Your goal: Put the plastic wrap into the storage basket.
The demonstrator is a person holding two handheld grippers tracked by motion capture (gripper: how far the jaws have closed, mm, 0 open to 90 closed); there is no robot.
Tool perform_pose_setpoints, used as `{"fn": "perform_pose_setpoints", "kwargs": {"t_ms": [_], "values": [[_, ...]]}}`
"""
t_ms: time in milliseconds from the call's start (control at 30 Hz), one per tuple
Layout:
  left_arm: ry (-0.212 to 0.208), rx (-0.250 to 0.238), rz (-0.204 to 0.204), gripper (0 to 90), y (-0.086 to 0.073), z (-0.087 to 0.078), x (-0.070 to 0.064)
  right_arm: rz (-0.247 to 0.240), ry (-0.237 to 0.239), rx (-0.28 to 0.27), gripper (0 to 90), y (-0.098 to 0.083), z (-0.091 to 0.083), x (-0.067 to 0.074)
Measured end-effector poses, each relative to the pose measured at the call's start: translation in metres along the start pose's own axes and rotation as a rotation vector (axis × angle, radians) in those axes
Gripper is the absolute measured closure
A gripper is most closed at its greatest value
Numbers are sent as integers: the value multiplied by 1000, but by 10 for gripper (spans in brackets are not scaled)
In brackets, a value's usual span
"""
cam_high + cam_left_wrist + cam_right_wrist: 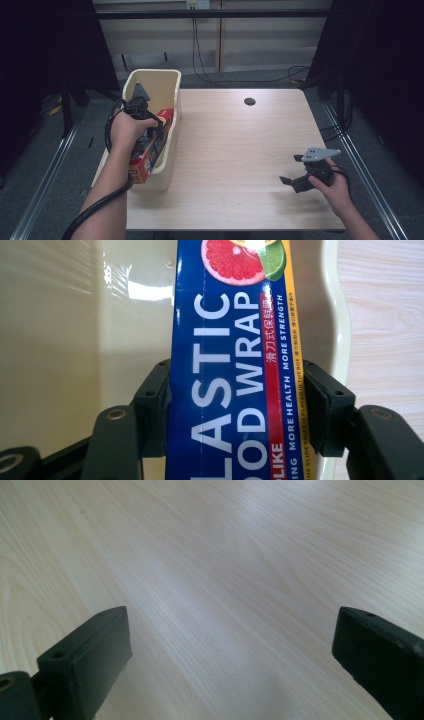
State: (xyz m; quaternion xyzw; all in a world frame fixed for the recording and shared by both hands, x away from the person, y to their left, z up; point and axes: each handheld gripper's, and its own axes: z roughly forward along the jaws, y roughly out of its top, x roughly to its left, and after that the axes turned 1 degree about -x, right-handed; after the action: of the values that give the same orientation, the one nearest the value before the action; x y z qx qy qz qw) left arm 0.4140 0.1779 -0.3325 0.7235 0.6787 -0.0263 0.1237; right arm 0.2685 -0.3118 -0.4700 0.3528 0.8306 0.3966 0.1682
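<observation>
The left hand-held gripper [150,131] is squeezed tight on a long box of plastic wrap [235,370], with one black jaw pressed on each side of it. The box sits inside the cream bin [172,80] at the left edge of the surface [235,150], and it leans against the bin's right wall. Its long side runs along the bin, from the near end toward the far end, and the far end with the fruit picture is tipped up a little. To do this well, I think the box should go down slowly and rest flat in the bin before the jaws let go. The right hand-held gripper [292,170] waits far from the bin, wide apart and holding nothing.
</observation>
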Motion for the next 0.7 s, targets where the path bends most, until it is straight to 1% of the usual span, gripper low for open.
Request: {"fn": "perform_pose_setpoints", "kwargs": {"t_ms": [267, 300, 467, 500, 567, 633, 667, 700], "values": [[3, 7, -7, 401, 1, 6, -1, 0, -5, -2, 21, 0, 0, 0], [-4, 8, -10, 401, 1, 6, 0, -1, -5, -2, 21, 0, 0, 0], [-8, 7, -14, 400, 1, 6, 0, -2, -6, -1, 21, 0, 0, -1], [-9, 12, -10, 400, 1, 6, 1, -2, -6, -2, 21, 0, 0, -1], [0, 13, -15, 399, 1, 7, 0, -4, -6, -1, 21, 0, 0, -1], [0, 13, -14, 399, 2, 7, 0, -4, -1, 1, 21, 0, 0, 0], [6, 14, -4, 399, 2, 7, 0, -3, -6, 0, 21, 0, 0, 0], [2, 14, -9, 399, 2, 7, 0, -4, -7, -2, 22, 0, 0, -1]]}}
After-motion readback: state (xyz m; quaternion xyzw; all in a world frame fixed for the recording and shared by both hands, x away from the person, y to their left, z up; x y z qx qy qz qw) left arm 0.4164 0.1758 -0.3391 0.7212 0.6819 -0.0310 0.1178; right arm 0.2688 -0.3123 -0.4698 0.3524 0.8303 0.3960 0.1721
